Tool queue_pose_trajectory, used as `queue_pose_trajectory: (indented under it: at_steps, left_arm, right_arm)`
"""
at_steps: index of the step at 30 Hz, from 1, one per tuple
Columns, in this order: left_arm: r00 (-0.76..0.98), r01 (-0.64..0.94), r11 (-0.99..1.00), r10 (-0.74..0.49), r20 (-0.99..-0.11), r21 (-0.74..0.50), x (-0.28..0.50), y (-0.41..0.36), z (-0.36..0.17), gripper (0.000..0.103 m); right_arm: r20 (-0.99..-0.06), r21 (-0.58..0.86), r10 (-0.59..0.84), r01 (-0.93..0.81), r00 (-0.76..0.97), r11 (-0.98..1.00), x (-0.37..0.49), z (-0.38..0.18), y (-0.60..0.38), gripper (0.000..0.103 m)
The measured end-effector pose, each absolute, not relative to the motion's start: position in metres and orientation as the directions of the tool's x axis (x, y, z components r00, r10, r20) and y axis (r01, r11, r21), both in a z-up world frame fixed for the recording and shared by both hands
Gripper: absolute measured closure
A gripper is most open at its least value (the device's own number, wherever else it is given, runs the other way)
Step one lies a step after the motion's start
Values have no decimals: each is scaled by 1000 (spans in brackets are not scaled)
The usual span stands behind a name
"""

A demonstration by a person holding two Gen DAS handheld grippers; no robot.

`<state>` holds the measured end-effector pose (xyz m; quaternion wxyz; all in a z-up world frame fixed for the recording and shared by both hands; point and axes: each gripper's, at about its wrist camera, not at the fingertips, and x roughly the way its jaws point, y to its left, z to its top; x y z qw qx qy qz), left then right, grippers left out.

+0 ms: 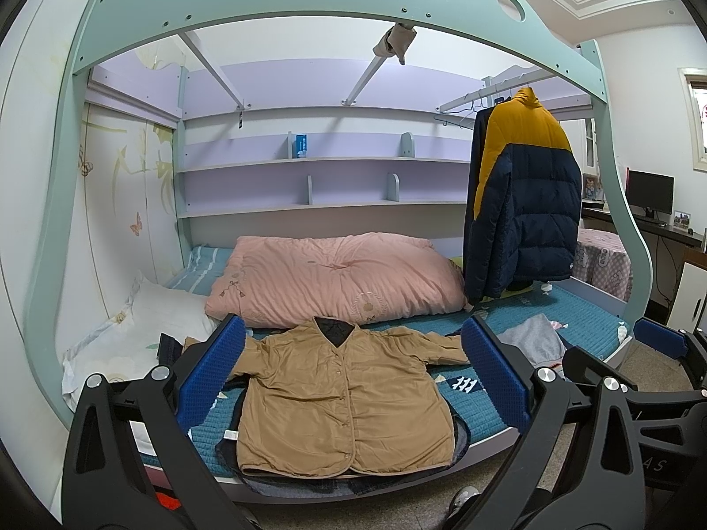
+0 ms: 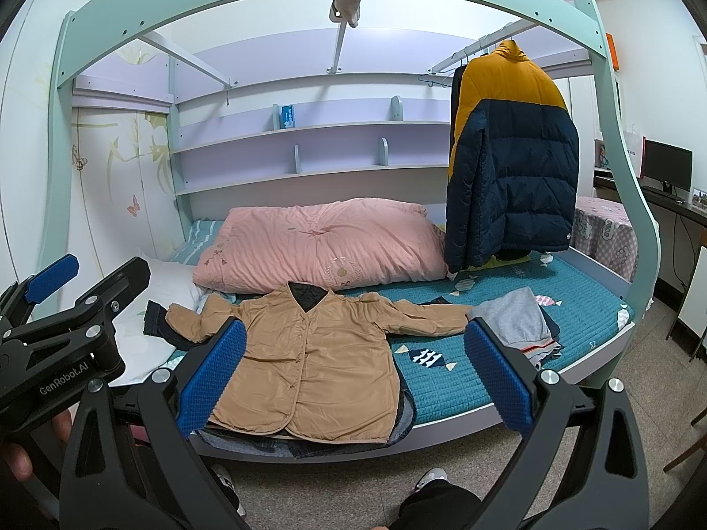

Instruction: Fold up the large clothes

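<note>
My left gripper (image 1: 351,371) and right gripper (image 2: 355,373) both hang wide and empty; ahead of them the tan button-front quilted jacket (image 1: 340,397) lies flat on the teal quilted mattress (image 2: 464,380).

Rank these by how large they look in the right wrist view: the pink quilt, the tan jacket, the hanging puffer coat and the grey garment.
1. Pink quilt and tan jacket: look alike; the jacket lies nearer, so unranked.
2. Hanging puffer coat.
3. Grey garment.

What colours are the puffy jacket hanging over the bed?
Mustard yellow above navy blue puffy jacket; clearest in the right wrist view.
</note>
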<state>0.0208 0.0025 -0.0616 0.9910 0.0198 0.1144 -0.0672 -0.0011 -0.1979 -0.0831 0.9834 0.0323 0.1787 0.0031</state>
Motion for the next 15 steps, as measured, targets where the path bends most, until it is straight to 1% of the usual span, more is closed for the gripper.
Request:
queue_pose_trajectory:
  at_steps: [15]
  left_arm:
    - [965, 137, 990, -128, -231, 24, 21, 4, -62, 5]
  right_arm:
    - [-353, 64, 18, 5, 936, 998, 0, -83, -199, 8]
